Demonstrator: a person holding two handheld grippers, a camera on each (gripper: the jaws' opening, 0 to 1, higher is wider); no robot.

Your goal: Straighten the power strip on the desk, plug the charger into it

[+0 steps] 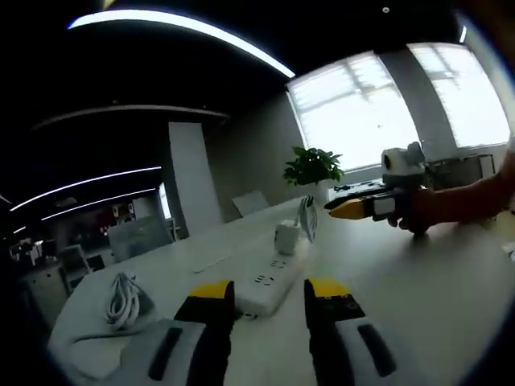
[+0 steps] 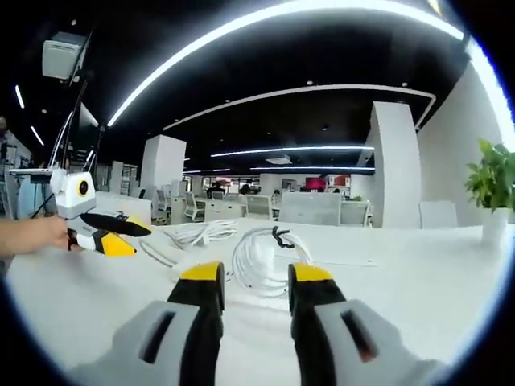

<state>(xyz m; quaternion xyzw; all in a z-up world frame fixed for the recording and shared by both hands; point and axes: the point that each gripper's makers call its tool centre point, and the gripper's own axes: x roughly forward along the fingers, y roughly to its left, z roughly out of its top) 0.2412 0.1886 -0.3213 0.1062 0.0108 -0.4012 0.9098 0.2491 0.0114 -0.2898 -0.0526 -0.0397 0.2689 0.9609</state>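
Left gripper (image 1: 269, 293) fingers wide just short of the power strip (image 1: 265, 283) on the worktop (image 1: 418, 281); charger (image 1: 286, 237) beyond the strip; right gripper (image 2: 253, 277) fingers wide, near the coiled white cable (image 2: 261, 257)

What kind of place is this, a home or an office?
Most likely an open-plan office: rows of desks with grey office chairs recede under long curved ceiling light strips, a potted green plant stands by the bright blinds, and a white power strip lies on the long white desk.

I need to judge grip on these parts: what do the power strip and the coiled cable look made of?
Power strip: apparently hard white plastic, smooth with a slight sheen. Coiled cable: white, probably rubbery plastic sheathing, since it bends in loose loops; the finish is too small to tell.
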